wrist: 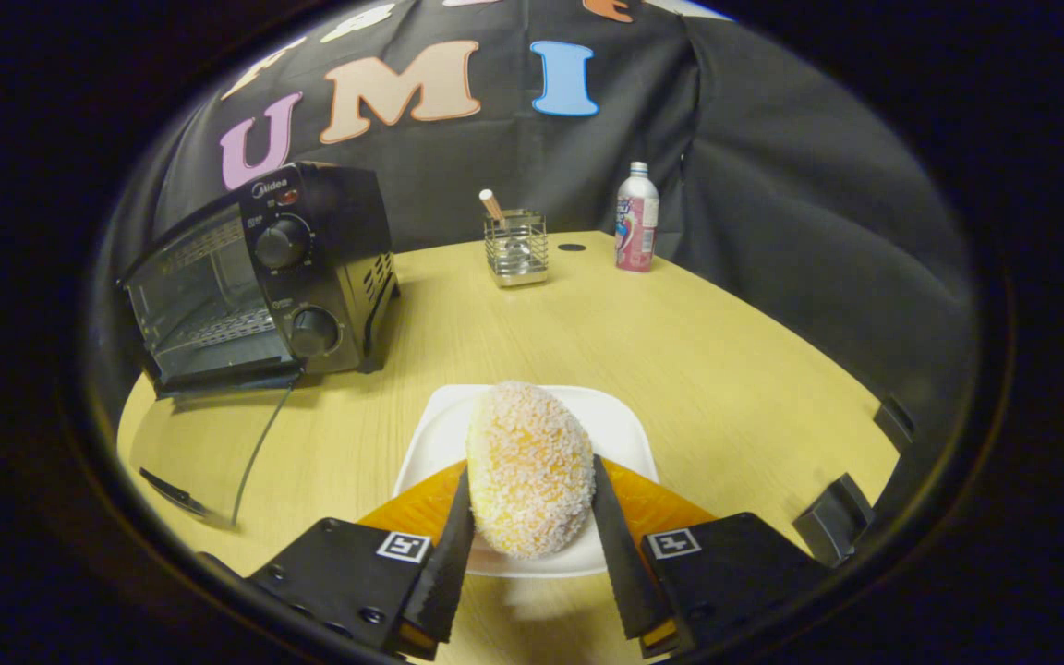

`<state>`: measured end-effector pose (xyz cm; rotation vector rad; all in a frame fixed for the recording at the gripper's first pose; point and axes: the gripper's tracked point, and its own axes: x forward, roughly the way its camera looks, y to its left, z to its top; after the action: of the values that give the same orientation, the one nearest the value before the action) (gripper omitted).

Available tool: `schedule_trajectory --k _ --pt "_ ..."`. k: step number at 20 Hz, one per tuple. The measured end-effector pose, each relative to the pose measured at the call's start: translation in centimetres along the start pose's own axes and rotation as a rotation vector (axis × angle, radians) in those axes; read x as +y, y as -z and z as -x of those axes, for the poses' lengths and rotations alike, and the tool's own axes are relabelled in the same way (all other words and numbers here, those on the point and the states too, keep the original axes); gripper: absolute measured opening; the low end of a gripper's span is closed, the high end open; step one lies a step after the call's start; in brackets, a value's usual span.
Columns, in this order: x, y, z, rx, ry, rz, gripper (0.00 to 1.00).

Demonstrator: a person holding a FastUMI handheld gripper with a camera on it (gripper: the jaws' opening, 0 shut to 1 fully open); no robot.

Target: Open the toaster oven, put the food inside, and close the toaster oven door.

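A sugar-crusted oval bread roll (pixel 529 462) sits between my two fingers over a white square plate (pixel 620 420) on the wooden table. My gripper (pixel 532 473) is shut on the roll, with one black serrated finger (pixel 447 563) pressed against each side. Whether the roll still rests on the plate I cannot tell. The black toaster oven (pixel 264 277) stands beyond the fingers to the left. Its glass door (pixel 209 453) is folded down flat toward me, and the wire rack shows inside.
At the back of the table stand a wire holder (pixel 515 247) with a stick in it and a pink-labelled bottle (pixel 635 222). The round tabletop (pixel 726 369) curves away on the right, where black clamps (pixel 832 517) grip its edge.
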<state>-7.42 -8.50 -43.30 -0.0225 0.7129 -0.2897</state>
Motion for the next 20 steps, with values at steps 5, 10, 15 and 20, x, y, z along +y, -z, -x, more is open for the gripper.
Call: schedule_trajectory --k 5,10,15,20 --pt "3.0 -2.0 3.4 -0.069 -0.072 -0.006 0.70" --pt "11.1 -4.2 7.8 -0.145 -0.260 0.082 0.70" --pt "18.6 -5.2 8.8 -0.164 -0.389 0.088 0.70" --pt "26.8 -5.8 7.5 -0.128 -0.473 -0.011 0.70"
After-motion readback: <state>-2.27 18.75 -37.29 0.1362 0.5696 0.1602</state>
